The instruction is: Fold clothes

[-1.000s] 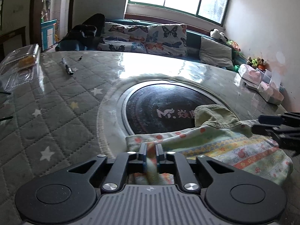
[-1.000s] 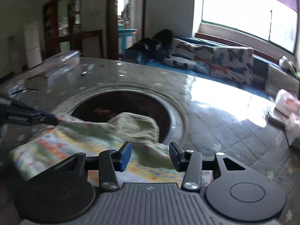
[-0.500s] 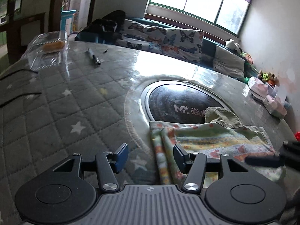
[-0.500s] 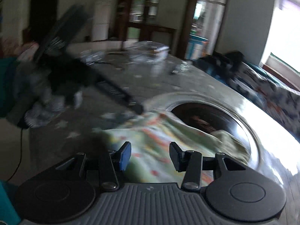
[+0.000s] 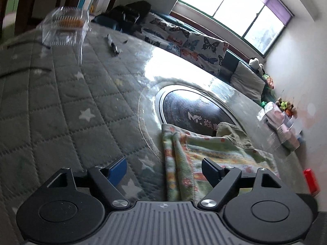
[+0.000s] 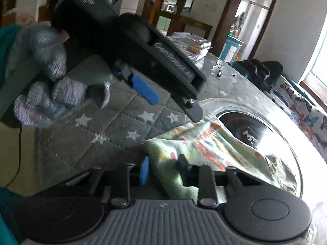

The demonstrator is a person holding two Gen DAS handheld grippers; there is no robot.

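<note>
The garment (image 5: 206,155), a pale green fleecy piece with orange dots and colourful striped bands, lay bunched on the quilted grey star-print table cover (image 5: 61,106), its far edge draped over the rim of the round black glass cooktop (image 5: 192,110) set into the table. From the left wrist view the left gripper (image 5: 163,167) was spread wide and opening further, with the folded edge of the garment lying between the blue pad and the black finger but neither one pressing it. The right wrist view was the only one showing a grab: the right gripper (image 6: 163,167) was closing, with a corner of the garment (image 6: 204,149) between its fingers, pads pretty much on the cloth already. That view also caught the left gripper (image 6: 173,104) from outside, held by a hand in a grey knitted glove (image 6: 51,94), hovering just over the garment's edge. Writing-wise, the cooktop glass read "Mr." plus some Chinese characters partly hidden by the cloth, and the left gripper's body had what looked like "GenRobot.AI" on its side and "DAS" up top, both a bit blurry. Only the left view showed the clear plastic clamshell box (image 5: 65,28), the butterfly-print cushions (image 5: 194,45) on the sofa and a small red thing (image 5: 310,180) at the table's right edge.
</note>
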